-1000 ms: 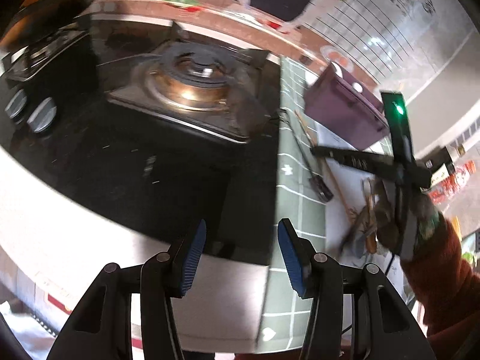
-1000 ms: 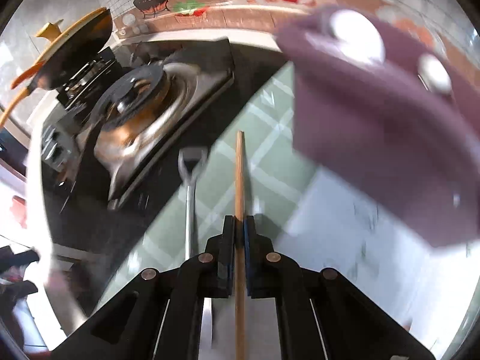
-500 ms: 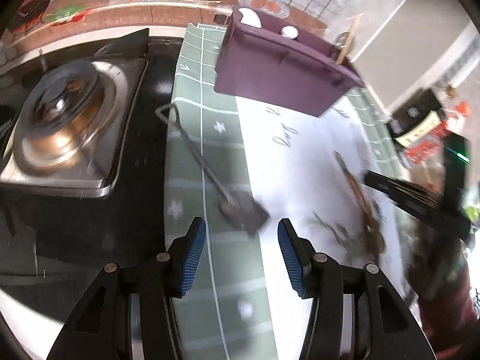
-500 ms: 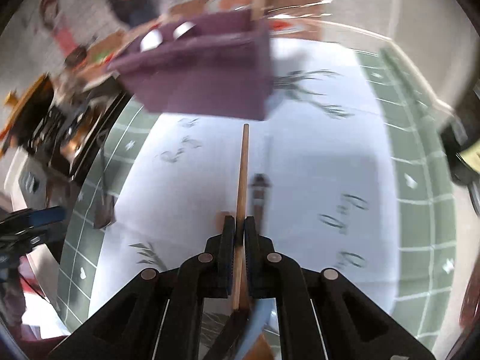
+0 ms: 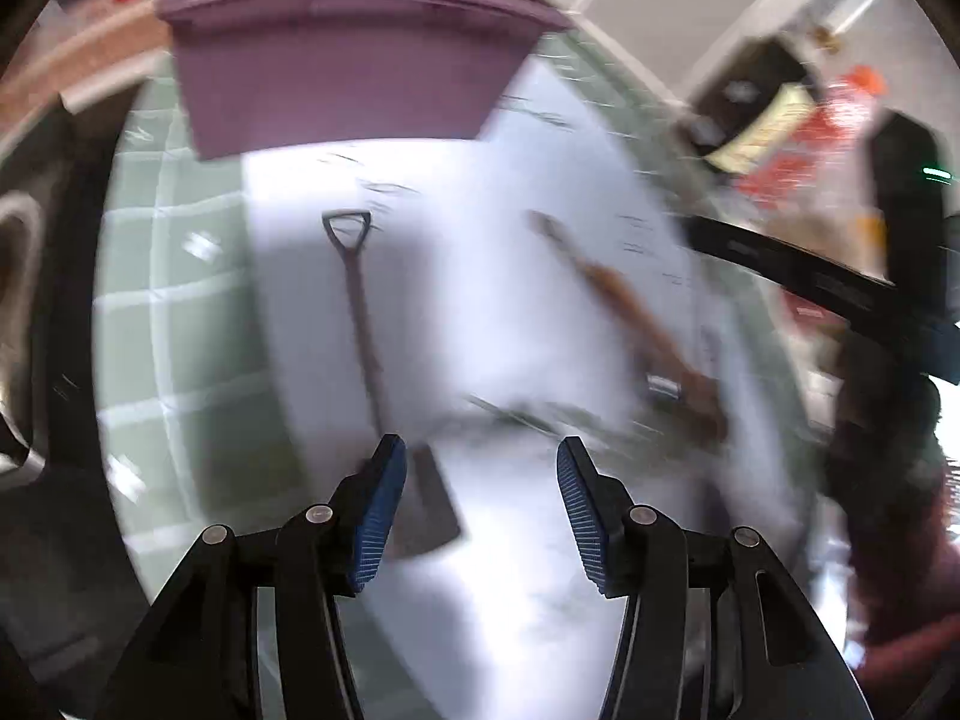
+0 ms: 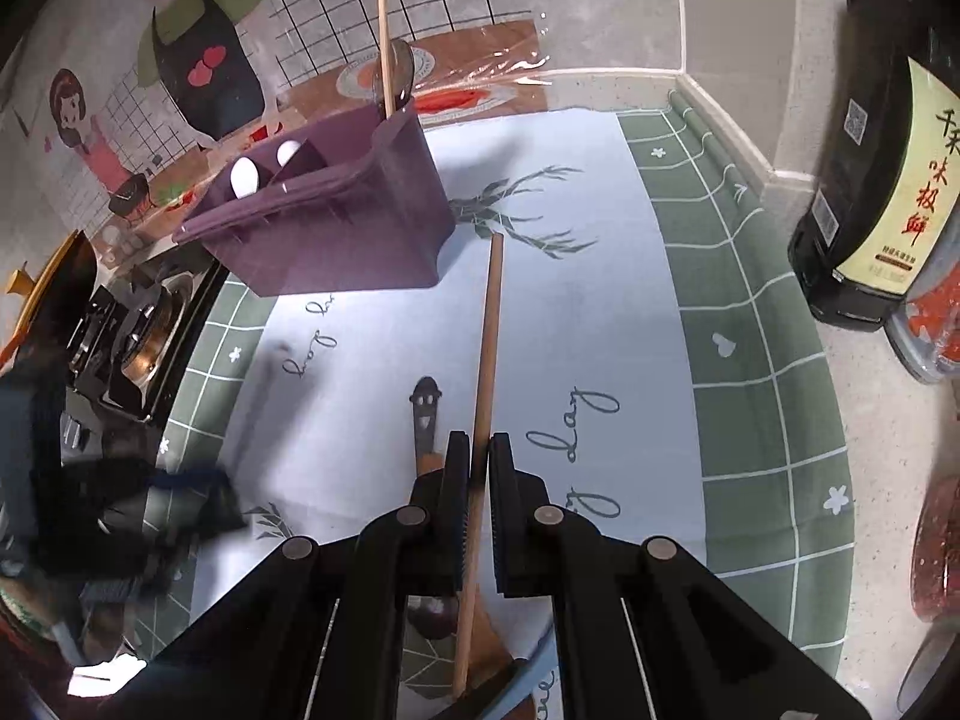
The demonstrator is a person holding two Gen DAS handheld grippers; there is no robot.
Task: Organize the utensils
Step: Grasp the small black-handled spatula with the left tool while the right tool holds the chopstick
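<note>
Right gripper [image 6: 474, 483] clamped on wooden chopstick [image 6: 487, 354]; left gripper [image 5: 483, 480] spread, empty.
Chopstick pointed toward purple holder [image 6: 336, 228]. Only the left view showed a shovel-shaped spoon [image 5: 372, 360] lying before that holder.

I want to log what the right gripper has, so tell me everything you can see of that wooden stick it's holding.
The wooden chopstick is a thin, straight, round rod of light brown wood, plain and unmarked. The right gripper is shut on it between its black pads, near the lower end, which juts out behind the fingers. The long free end points forward toward the purple utensil holder, stopping short of it, above the pale patterned mat. Whether it is lifted clear of the mat cannot be told. A similar stick stands in the holder.
</note>
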